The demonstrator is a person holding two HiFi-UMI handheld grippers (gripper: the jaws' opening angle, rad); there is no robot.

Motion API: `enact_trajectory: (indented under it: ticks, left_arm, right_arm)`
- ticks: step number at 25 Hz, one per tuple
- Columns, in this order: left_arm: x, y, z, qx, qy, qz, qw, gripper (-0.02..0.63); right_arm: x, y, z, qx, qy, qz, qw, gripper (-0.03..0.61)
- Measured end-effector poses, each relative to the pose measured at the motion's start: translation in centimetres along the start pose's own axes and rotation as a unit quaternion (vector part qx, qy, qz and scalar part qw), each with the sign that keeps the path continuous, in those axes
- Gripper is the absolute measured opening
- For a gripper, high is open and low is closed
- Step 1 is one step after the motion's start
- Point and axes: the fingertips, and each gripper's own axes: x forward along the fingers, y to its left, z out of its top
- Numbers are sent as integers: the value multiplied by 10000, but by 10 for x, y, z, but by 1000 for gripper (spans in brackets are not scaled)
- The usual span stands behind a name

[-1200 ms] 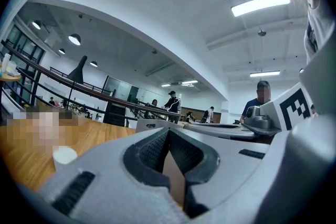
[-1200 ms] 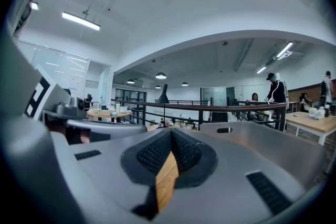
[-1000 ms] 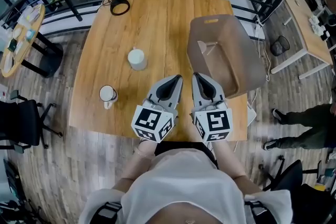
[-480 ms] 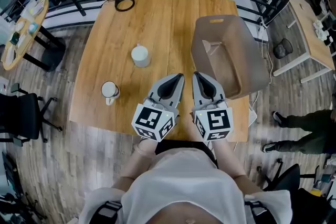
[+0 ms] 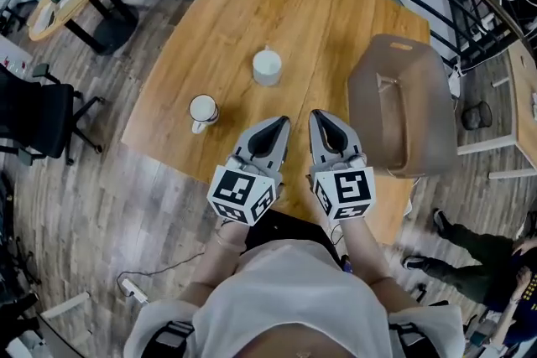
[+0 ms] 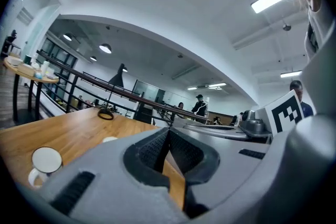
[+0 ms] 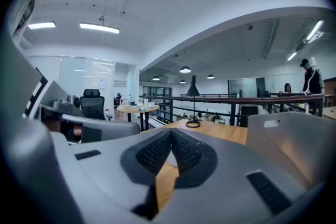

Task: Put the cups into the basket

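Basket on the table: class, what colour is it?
The basket is plain greyish brown, and it shows best in the head view.

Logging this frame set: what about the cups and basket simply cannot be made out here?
White cup: head view, too small to tell upright from upside down; left gripper view, the left gripper body hides all but its top.
Basket: right gripper view, its own wall hides the inside.
Mug: head view, too small to tell whether it holds anything.

White cup (image 5: 267,67), white mug (image 5: 202,109), taupe basket (image 5: 436,113)
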Motion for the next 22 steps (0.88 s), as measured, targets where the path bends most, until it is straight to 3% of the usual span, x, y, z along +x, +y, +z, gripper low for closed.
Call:
enact_trajectory:
  ticks: [5,10,12,19,22]
  left_arm:
    - [-39,47,-9,-217,-36,793,9966,6]
    - [-63,78,-13,-235,-51,1096,9937,6]
    - [-73,85,-16,-282,-73,1263,9916,6]
    - [-98,114,-30,-316,-72,1696,9850,6]
    - [-110,130,-36,-327,-89,1956,9801,6]
  right_arm:
    - [34,45,-19,-145,398,753,9963,12]
    - [60,86,-32,-221,622,1375,9883,25]
    - [68,103,-37,-134,721,1779,9813,108]
    - [103,138,-55,-250,1014,2373,9658,187]
    - [114,151,-65,-324,1155,2582,9586,252]
